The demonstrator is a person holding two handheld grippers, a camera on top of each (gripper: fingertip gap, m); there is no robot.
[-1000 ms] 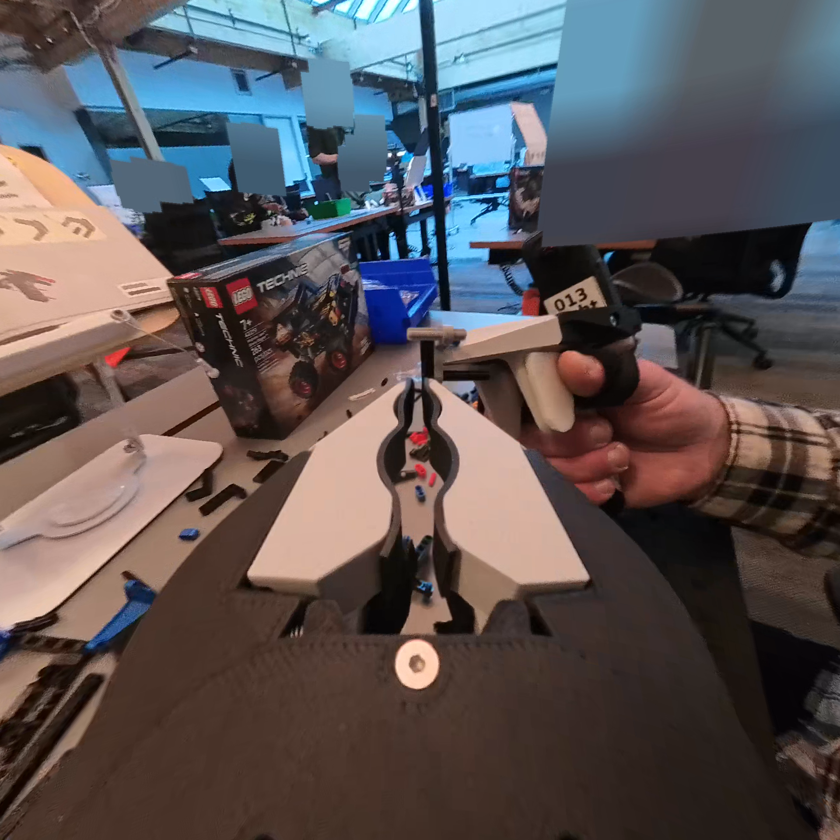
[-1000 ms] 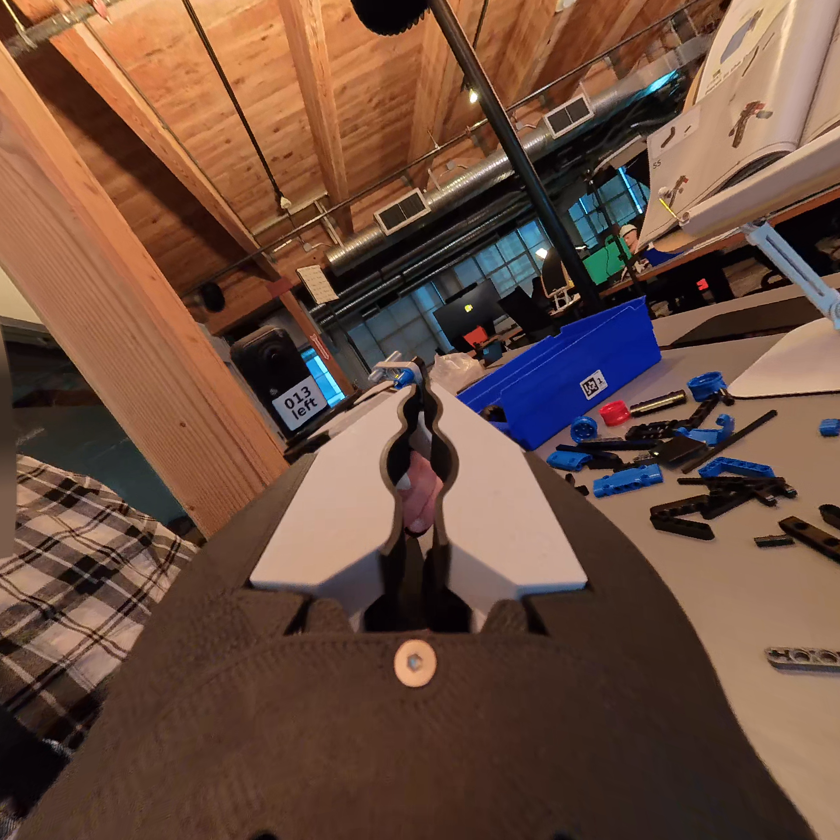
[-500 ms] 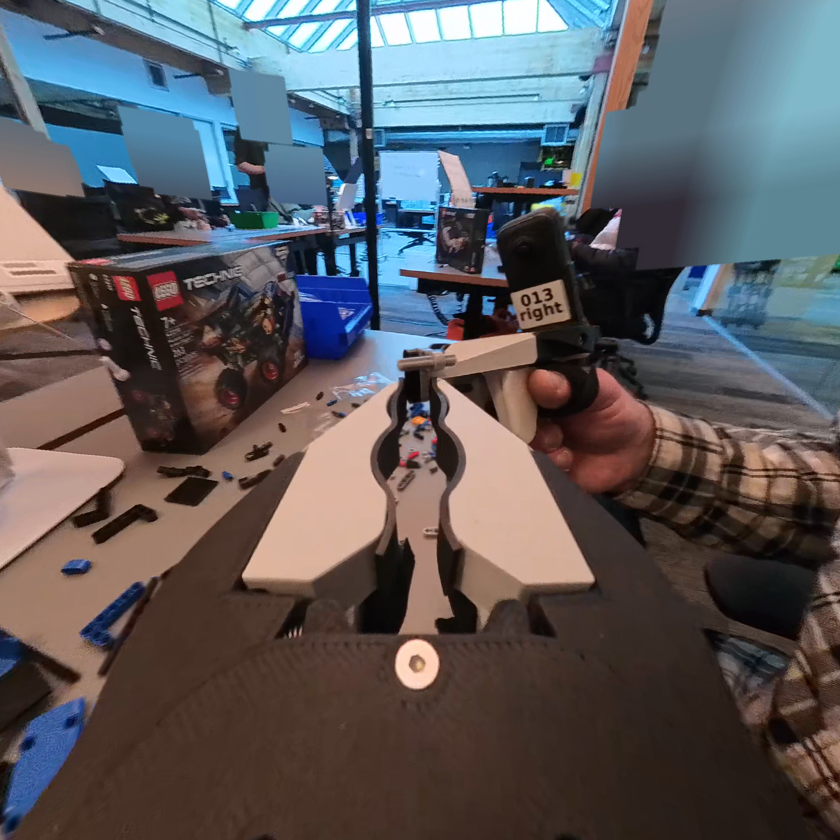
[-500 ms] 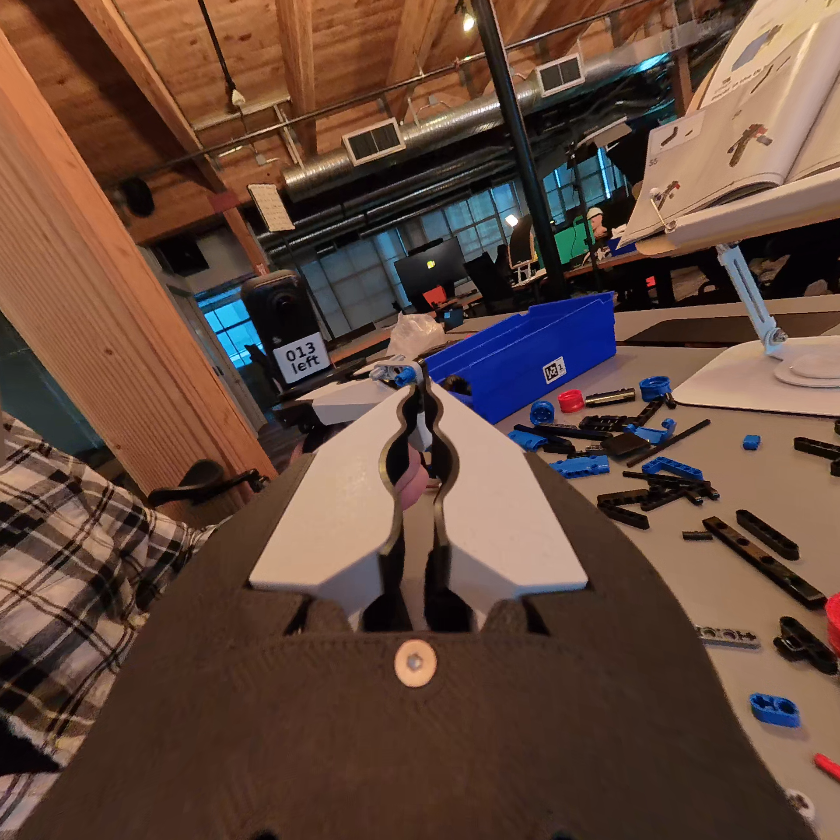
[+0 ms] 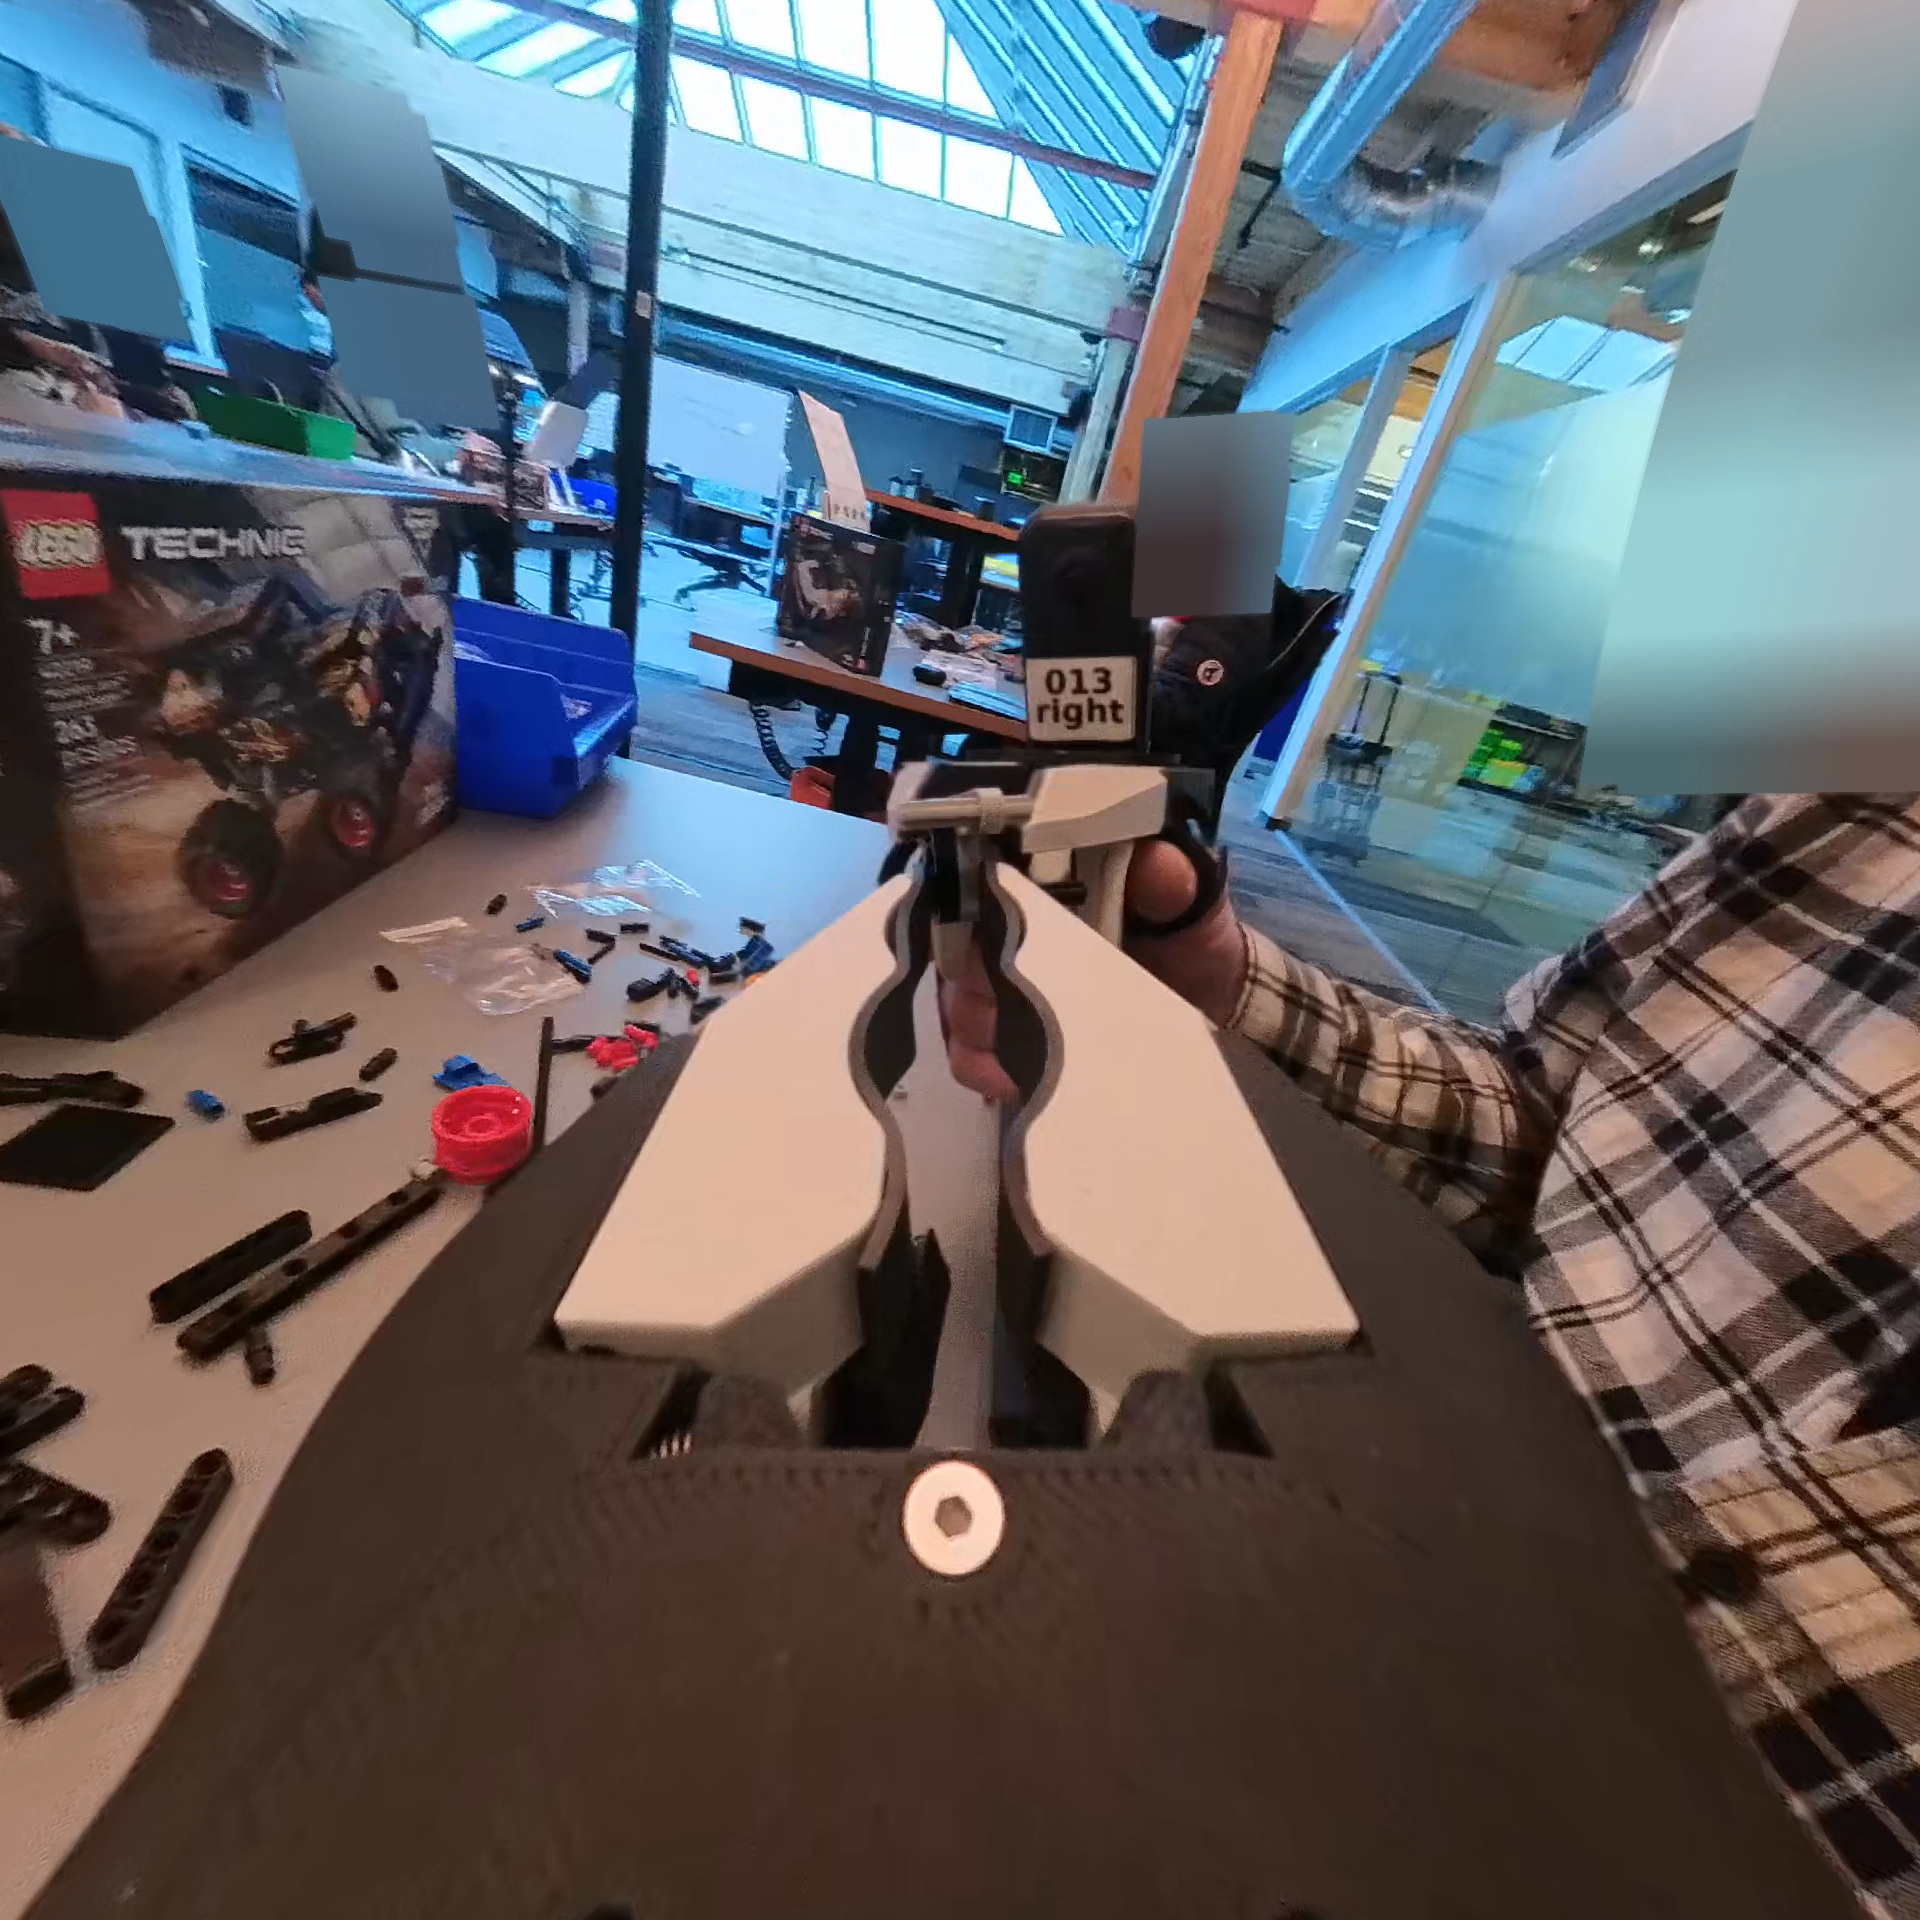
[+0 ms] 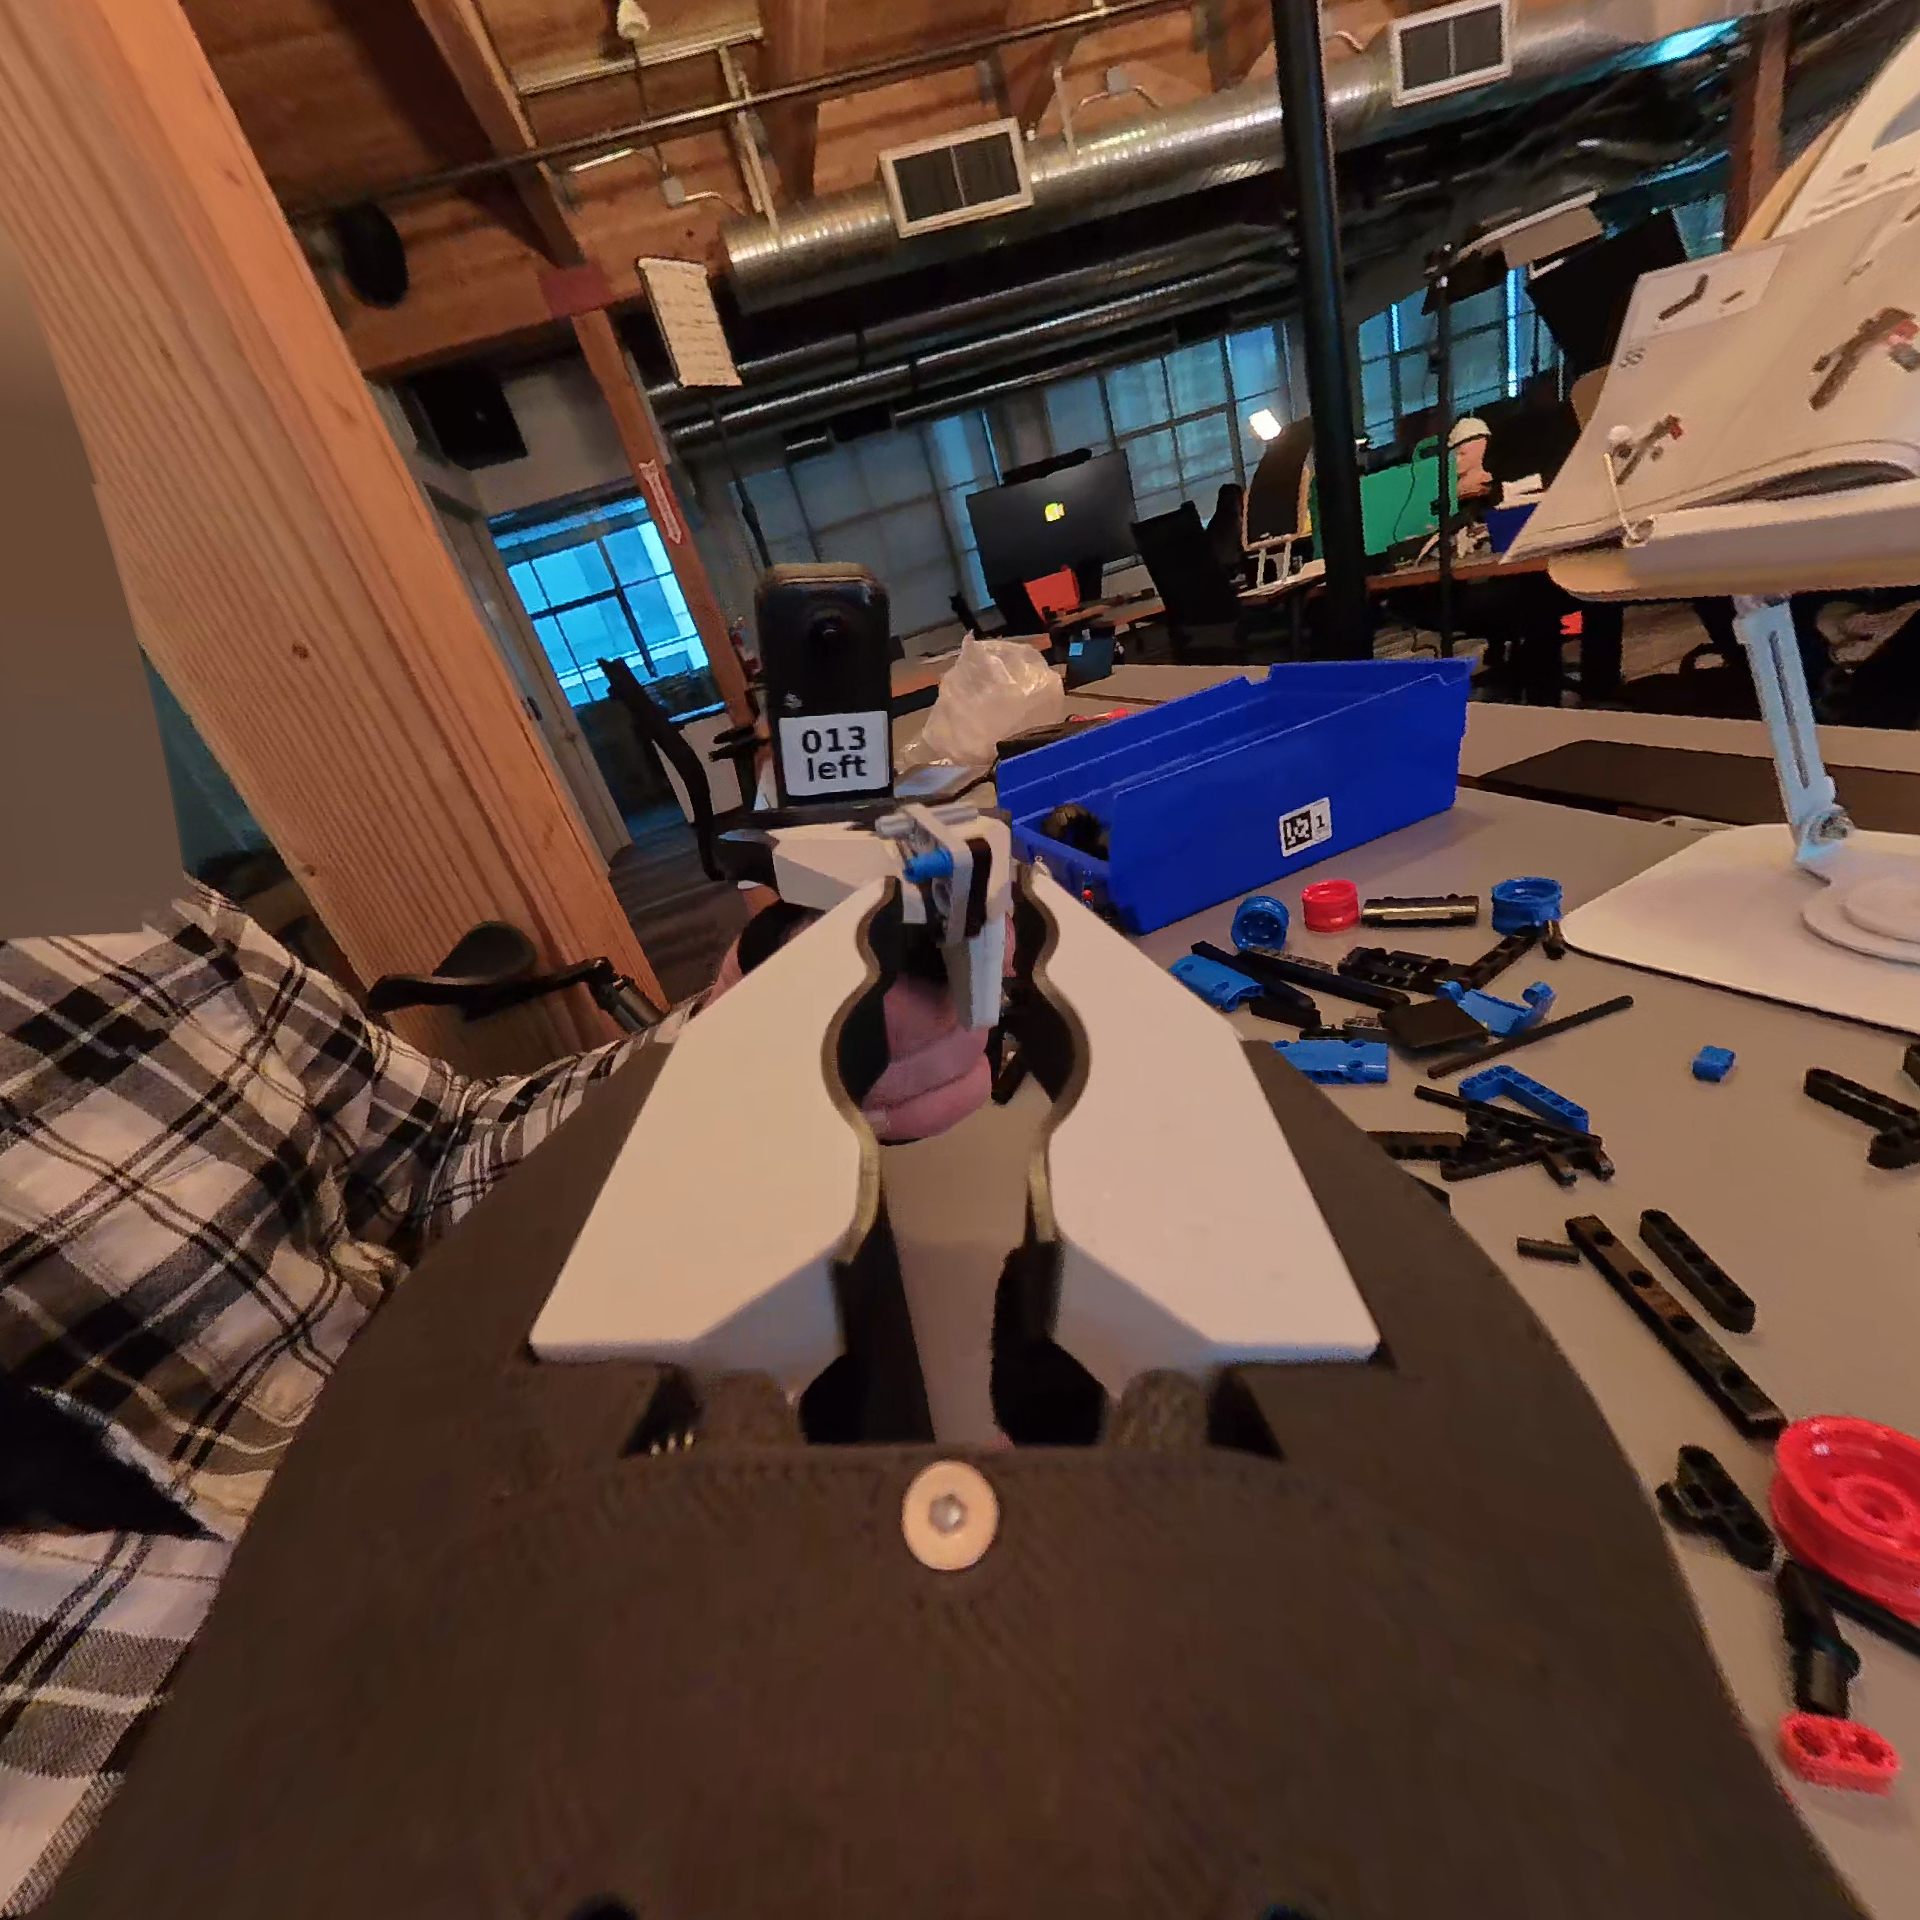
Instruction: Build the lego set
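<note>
The two hand-held grippers face each other above the desk (image 5: 665, 831), tip to tip. The left hand-held gripper (image 5: 951, 894) has its white fingers (image 5: 790, 1122) pressed close at the tips, pinching a small lego piece (image 5: 961, 831) made of grey and black parts. The right hand-held gripper (image 6: 956, 894) is a little more spread lower down, and its tips close in around the same small build, which shows here as grey with a blue pin (image 6: 930, 862). The tips and the build cover each other, so I cannot tell for sure if the right one is squeezing it or only touching it.

A person's hand (image 5: 1174, 914) in a checked sleeve (image 5: 1558, 1143) holds the far gripper's handle. Part of that hand is hidden behind the white fingers.

Many loose lego parts lie on the desk. There is a red wheel (image 5: 481, 1127), black beams (image 5: 270, 1278) and small blue bits (image 5: 468, 1070). The far ones are too small and blurry to name. The lego box (image 5: 208, 727) stands at the left and is cut off by the edge. A blue bin (image 6: 1247, 779) sits behind the parts. An open booklet (image 6: 1766, 395) rests on a white stand (image 6: 1787, 758), cut off at the right. Another red wheel (image 6: 1860, 1517) is cut off too.
</note>
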